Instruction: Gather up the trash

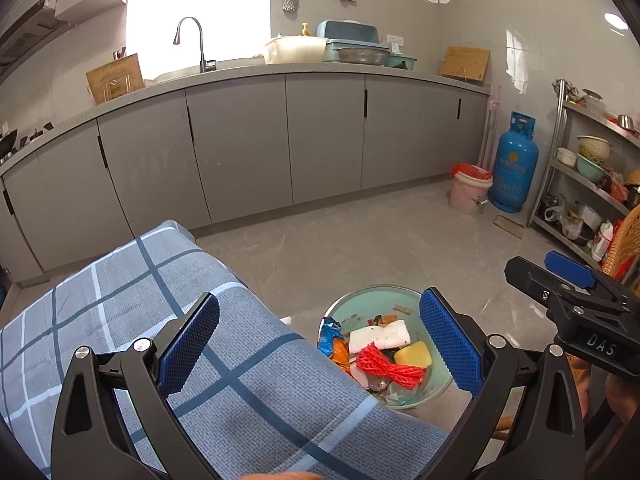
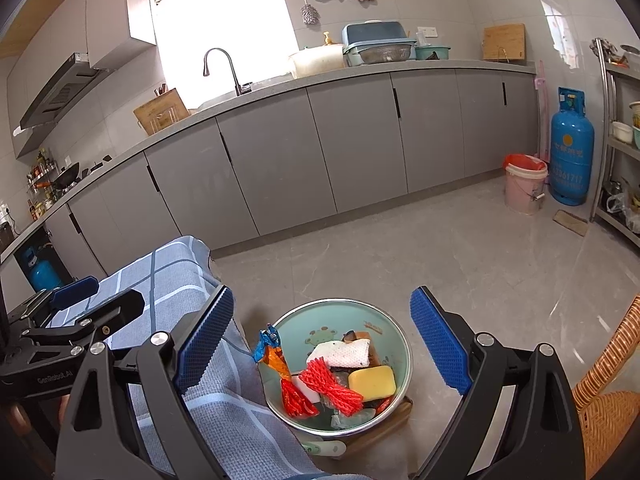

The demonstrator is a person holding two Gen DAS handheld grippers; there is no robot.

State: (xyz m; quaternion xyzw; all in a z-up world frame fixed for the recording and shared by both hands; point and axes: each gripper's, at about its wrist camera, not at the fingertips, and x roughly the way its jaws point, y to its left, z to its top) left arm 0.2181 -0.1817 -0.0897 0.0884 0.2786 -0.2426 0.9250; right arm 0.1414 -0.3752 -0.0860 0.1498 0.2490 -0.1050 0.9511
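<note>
The left gripper (image 1: 320, 344) is showing "GenRobot.AI" on its body in the right wrist view; the right gripper (image 2: 322, 344) is showing "DAS" in the left wrist view. Both are hanging with fingers spread wide, gripping nothing. A blue plaid cloth (image 1: 168, 320) is lying at near left, beside the mint bowl (image 2: 320, 320). The bowl is holding trash: a yellow sponge (image 2: 372, 382), red netting (image 2: 330, 386) and a white pad (image 2: 340, 352).
</note>
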